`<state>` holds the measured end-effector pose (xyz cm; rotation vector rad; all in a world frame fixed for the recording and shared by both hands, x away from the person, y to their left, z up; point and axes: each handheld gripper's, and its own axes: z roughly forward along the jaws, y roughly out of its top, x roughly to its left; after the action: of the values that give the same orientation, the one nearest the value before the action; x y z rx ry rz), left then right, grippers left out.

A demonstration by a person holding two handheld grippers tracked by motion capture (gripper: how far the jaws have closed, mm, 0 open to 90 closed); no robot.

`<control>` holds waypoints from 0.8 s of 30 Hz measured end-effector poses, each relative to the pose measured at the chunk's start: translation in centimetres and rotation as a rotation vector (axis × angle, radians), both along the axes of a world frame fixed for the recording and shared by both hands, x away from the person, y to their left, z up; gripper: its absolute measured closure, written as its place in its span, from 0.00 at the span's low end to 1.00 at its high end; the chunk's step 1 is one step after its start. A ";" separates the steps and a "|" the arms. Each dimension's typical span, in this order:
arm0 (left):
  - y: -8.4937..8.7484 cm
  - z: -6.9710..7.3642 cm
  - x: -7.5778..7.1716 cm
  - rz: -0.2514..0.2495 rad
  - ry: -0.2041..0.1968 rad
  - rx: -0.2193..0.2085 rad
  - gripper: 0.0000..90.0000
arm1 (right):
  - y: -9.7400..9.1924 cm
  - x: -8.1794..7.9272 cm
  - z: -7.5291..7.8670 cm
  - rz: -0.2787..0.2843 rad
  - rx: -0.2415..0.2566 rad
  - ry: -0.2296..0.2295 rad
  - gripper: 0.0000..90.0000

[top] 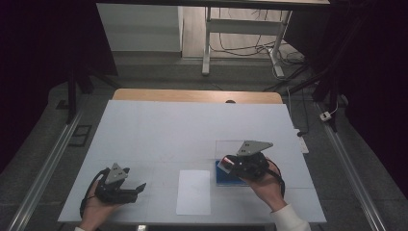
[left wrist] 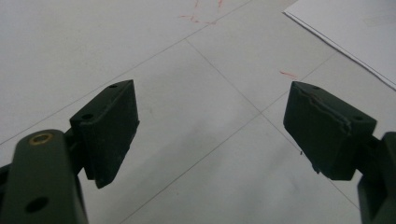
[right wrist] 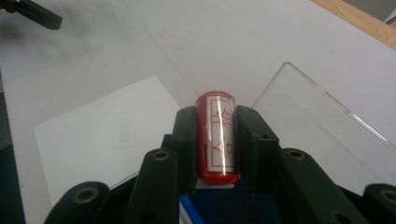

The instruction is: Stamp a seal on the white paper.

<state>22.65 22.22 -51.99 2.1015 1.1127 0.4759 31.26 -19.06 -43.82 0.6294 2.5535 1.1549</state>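
My right gripper [top: 226, 164] is shut on a red cylindrical stamp [top: 223, 165] with red characters on a white label [right wrist: 219, 137]. Its pads press the stamp's two sides. It hangs just above a blue box [top: 225, 180], whose clear lid [right wrist: 322, 126] stands open behind it. A white sheet of paper [top: 194, 192] lies to the left of the box. My left gripper [top: 134, 180] rests at the table's front left, jaws wide apart with bare table between them [left wrist: 210, 126].
The white table top [top: 192, 130] carries thin grid lines and faint red marks [left wrist: 198, 18]. Its wooden far edge [top: 197, 95] shows beyond. The paper's corner [left wrist: 355, 28] lies ahead of the left gripper. Table legs and cables stand on the floor behind.
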 end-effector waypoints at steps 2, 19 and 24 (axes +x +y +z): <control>0.0 0.0 0.0 -0.001 0.000 -0.001 0.20 | 0.3 -0.2 0.0 0.007 0.006 0.000 0.77; -0.1 0.0 0.0 -0.002 -0.002 -0.001 0.20 | 2.2 -1.0 -0.5 0.085 -0.004 0.012 0.77; -0.1 0.1 0.0 -0.012 0.000 -0.017 0.20 | 2.4 -1.2 -0.5 0.098 0.000 0.020 0.77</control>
<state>22.66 22.09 -51.90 2.0921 1.1000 0.4598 30.08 -16.61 -44.35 0.5241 2.6276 1.1857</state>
